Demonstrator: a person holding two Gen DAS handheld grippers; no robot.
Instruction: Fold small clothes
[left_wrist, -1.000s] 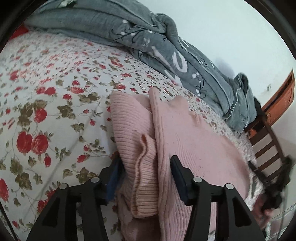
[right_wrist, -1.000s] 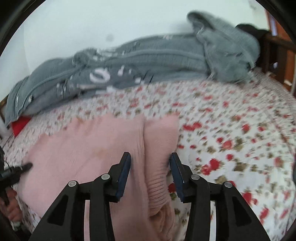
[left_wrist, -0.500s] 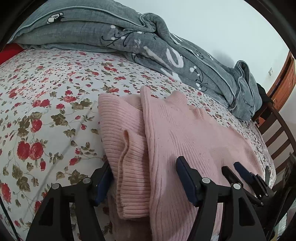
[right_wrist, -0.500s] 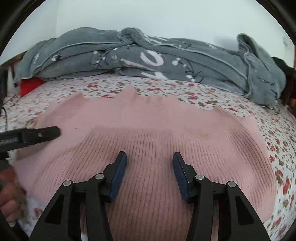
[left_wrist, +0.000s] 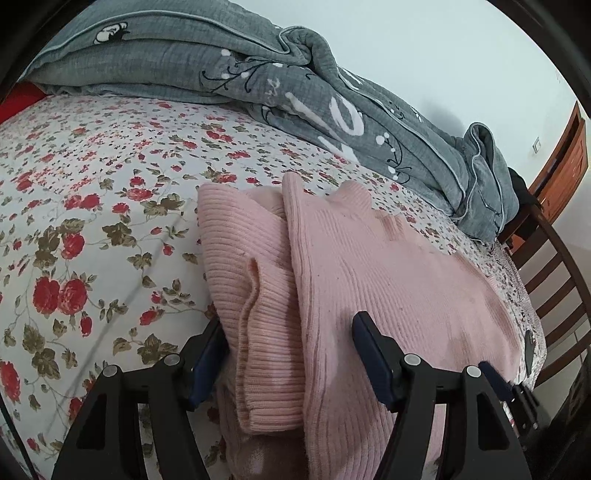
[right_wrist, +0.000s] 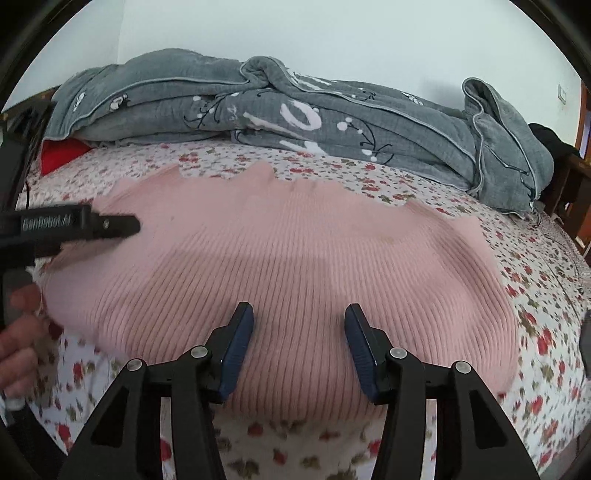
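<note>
Pink sweater flat on bed, sleeve folded in. Left tongs released, astride sleeve cuff, pads clear, having just widened. Right tongs released over hem, likewise just widened; likely positioning for next fold.

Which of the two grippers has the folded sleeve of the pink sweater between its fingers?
The left gripper: the ribbed sleeve lies between its open fingers. The right gripper has only flat sweater body below it.
</note>
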